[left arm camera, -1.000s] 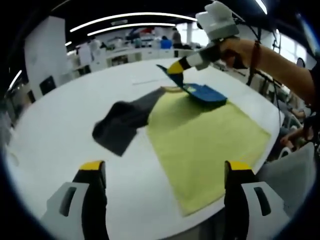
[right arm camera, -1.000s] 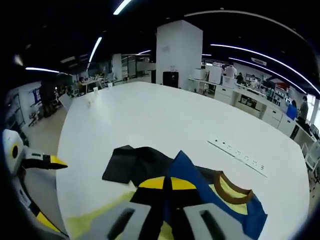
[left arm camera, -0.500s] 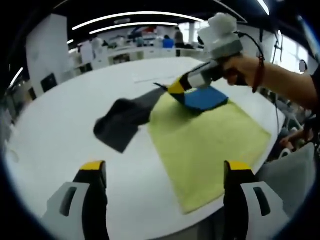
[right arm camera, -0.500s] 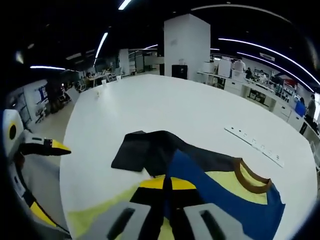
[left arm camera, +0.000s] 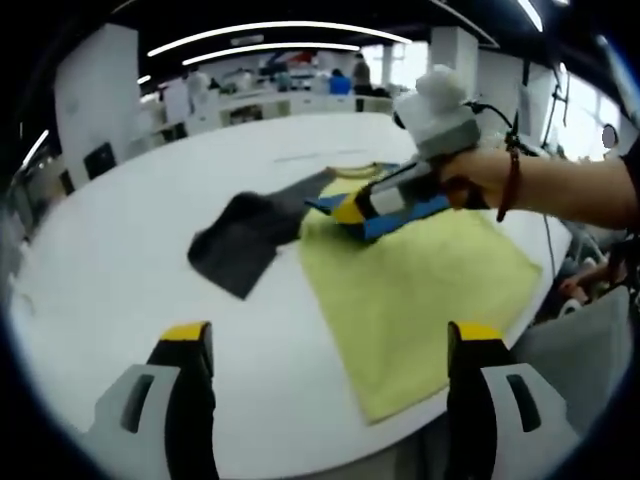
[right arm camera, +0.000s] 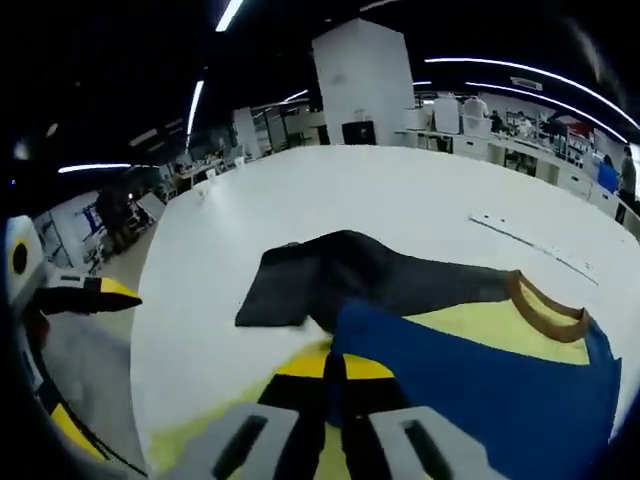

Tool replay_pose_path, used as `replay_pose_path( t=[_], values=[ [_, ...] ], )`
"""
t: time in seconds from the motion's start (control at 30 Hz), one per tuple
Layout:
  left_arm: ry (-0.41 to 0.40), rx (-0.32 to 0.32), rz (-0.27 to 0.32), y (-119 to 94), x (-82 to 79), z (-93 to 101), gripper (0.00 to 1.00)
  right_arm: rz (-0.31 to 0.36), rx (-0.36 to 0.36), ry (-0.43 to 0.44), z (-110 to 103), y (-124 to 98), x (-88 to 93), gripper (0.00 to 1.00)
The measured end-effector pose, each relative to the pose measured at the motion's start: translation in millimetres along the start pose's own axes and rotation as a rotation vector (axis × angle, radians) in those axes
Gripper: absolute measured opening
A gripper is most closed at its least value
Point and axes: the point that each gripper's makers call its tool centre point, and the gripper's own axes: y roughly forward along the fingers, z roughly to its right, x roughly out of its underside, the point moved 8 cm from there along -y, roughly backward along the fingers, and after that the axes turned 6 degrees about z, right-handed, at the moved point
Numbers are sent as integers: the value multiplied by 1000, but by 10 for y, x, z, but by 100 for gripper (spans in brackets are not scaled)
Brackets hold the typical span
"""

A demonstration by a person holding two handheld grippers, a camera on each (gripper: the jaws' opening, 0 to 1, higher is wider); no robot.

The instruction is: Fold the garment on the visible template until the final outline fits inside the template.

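Across the white bench (left arm camera: 120,240), in the left gripper view, broad bare surface lay at nine o'clock, out to the curved far edge. Toward the centre lay the garment (left arm camera: 245,238), its dark sleeve on the bare top and its blue body on the yellow-green template (left arm camera: 420,290). That template reached almost to the bench's near edge at five o'clock. At two o'clock the right hand-held gripper (left arm camera: 347,210) was clamped on the blue fabric. The left hand-held gripper (left arm camera: 330,345) stood with jaws wide apart, holding nothing. In the right gripper view the blue panel (right arm camera: 480,390) was cut off at four o'clock, covering most of the template.
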Motion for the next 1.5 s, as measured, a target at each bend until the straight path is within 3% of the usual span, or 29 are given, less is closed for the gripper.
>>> replay_pose_path(
  t=[0.17,0.3,0.47,0.7,0.97,1.27,1.5],
  values=[
    [-1,-7,0,-12,12,-8,94,1,13,-20,30,-20,57,19],
    [0,-11,0,-9,10,-20,96,43,32,-41,96,-97,11,28],
    [4,-17,5,-4,-16,-25,98,91,86,-130,223,-227,-79,49],
    [11,-19,0,13,-30,-30,99,127,170,-176,495,-492,-150,60],
    [21,-13,4,24,-53,-14,99,138,200,-162,761,-778,-141,77],
    [30,-6,2,36,-68,1,99,128,253,-139,1070,-1154,-29,87],
    [38,-1,-1,58,-72,23,99,120,305,-114,1306,-1454,103,85]
  ],
)
